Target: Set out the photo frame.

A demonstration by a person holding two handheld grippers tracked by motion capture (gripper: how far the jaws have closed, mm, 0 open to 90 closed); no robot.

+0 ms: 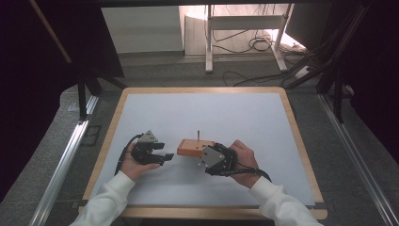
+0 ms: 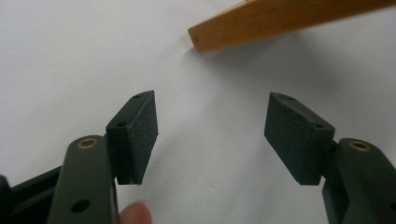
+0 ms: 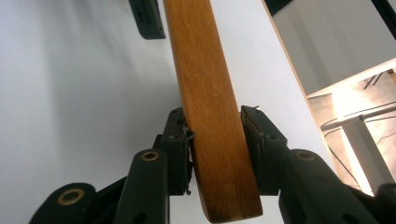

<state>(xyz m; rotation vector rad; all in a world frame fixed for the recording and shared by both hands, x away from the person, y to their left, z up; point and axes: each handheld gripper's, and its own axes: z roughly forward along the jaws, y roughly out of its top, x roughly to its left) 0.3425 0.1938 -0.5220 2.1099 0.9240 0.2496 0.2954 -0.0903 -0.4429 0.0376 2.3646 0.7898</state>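
A flat orange-brown wooden block (image 1: 194,147) with a thin metal pin (image 1: 198,134) standing up from it lies near the middle of the white table. My right gripper (image 1: 207,156) is shut on the block's right end; in the right gripper view both pads press the sides of the wooden block (image 3: 210,107). My left gripper (image 1: 165,156) sits just left of the block, apart from it, with its jaws wide open. In the left gripper view the block's end (image 2: 261,23) lies beyond the open gripper (image 2: 210,130), nothing between the pads.
The white table top (image 1: 207,113) has a wooden rim (image 1: 113,122). Beyond its far edge stand a white desk frame (image 1: 244,28) and loose cables on the floor (image 1: 263,44). Metal rails (image 1: 66,155) run along both sides.
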